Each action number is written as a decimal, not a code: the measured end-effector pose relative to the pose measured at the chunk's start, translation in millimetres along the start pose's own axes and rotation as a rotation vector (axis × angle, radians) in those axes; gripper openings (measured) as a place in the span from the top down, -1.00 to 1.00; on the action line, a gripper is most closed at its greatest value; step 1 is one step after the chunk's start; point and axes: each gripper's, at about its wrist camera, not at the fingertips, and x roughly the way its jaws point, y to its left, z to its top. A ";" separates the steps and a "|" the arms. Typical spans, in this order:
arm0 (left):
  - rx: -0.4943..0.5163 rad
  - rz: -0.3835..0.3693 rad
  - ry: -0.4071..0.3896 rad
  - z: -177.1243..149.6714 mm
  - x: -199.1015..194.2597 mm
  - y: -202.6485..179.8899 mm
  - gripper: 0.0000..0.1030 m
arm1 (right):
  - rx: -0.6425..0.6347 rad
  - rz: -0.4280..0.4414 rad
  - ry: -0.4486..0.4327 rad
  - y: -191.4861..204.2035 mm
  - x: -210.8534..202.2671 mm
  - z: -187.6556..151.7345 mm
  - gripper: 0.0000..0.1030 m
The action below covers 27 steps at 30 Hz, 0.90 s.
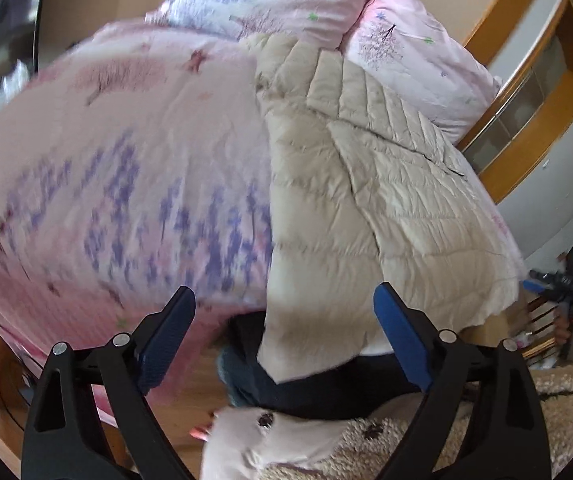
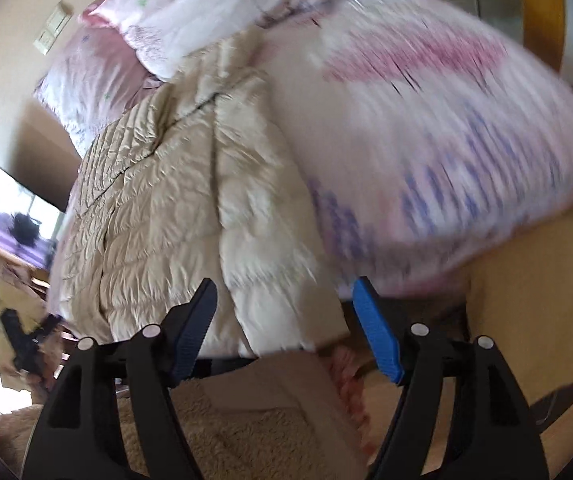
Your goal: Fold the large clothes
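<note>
- Left wrist view: the left gripper has its jaws wide apart, with nothing clamped between them.
- A cream quilted jacket lies on the bed, along the bed's right side, reaching from near the pillows at the head end down to the foot edge.
- The jacket's hem hangs over the foot edge, between the blue pads but apart from them.
- The bed cover is pink with purple flowers, blurred on the left.
- The right gripper shows small at the far right, beyond the jacket's corner.
- Right wrist view: the right gripper stands with jaws apart, empty.
- The jacket lies along the bed's left side, its hem at the foot edge, just above the pads.
- The left gripper shows at the lower left.
</note>
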 end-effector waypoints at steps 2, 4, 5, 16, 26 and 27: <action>-0.003 -0.024 0.027 -6.6 7.7 4.1 -0.78 | 0.047 0.065 0.020 -13.4 6.4 -4.0 -0.38; -0.003 -0.035 0.056 -11.9 17.3 5.8 -0.74 | 0.088 0.118 0.043 -21.9 15.3 -4.3 -0.38; -0.004 -0.043 0.066 -14.3 21.8 6.0 -0.72 | 0.101 0.158 0.060 -24.9 22.3 -4.2 -0.38; -0.079 -0.167 0.074 -21.9 55.6 15.1 -0.58 | 0.161 0.313 0.106 -39.9 59.9 -0.6 -0.33; -0.081 -0.205 0.052 -20.8 52.4 18.3 -0.26 | 0.102 0.362 0.107 -31.7 66.4 -9.0 0.40; -0.089 -0.239 0.056 -20.1 53.1 18.0 -0.03 | 0.096 0.373 0.107 -29.7 64.8 -9.8 0.48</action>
